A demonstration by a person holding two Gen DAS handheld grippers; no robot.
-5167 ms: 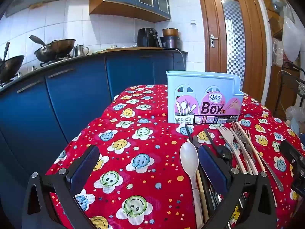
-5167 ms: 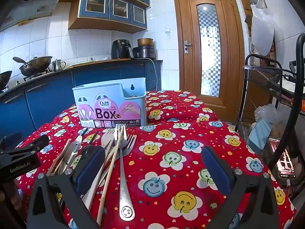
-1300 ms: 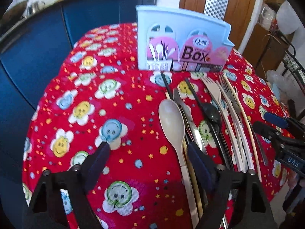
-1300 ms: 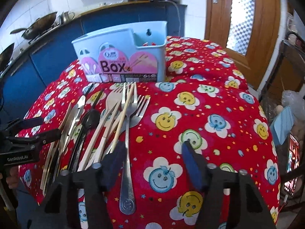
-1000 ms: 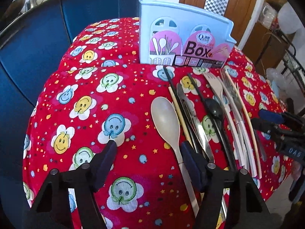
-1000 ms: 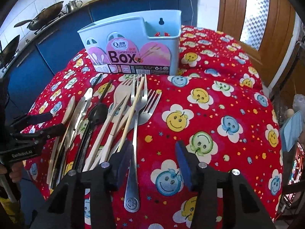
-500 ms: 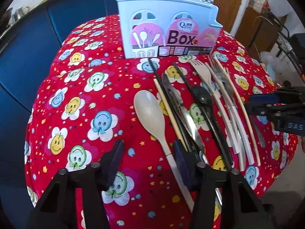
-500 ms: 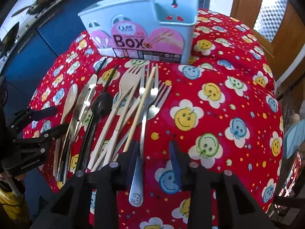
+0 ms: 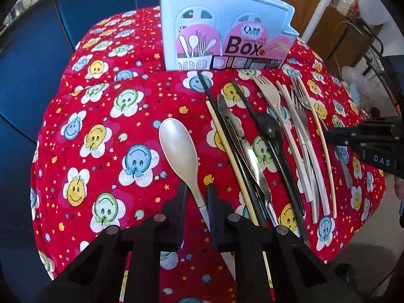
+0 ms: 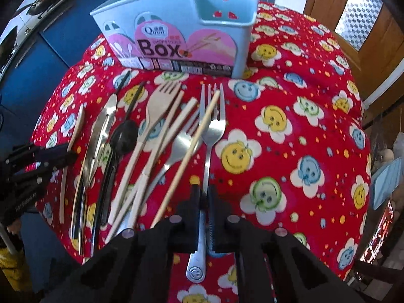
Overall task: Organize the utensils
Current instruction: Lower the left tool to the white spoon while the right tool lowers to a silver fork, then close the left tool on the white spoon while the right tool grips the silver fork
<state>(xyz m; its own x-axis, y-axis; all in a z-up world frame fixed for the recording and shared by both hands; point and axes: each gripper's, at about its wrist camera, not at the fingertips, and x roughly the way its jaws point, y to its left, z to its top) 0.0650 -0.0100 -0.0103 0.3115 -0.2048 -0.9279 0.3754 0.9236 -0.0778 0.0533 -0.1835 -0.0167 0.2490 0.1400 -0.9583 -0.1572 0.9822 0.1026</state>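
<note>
A beige spoon lies leftmost in a row of utensils on the red smiley cloth. My left gripper points down over its handle. Its jaws are closing, with the handle between them and thin gaps still showing. At the right end of the row lies a steel fork. My right gripper is closing its jaws tight on the fork's handle, and the pads press it. Between the two lie chopsticks, a knife, a black spoon and more forks. The light blue chopsticks box stands behind them.
The right gripper's body shows at the right edge of the left wrist view. The table drops off close in front and at both sides. Blue cabinets are at the left, a wooden door at the back right, and woks on the counter.
Both grippers tipped further down over the table and their jaws narrowed a lot. The left jaws now flank the beige spoon's handle. The right jaws have come onto the steel fork's handle.
</note>
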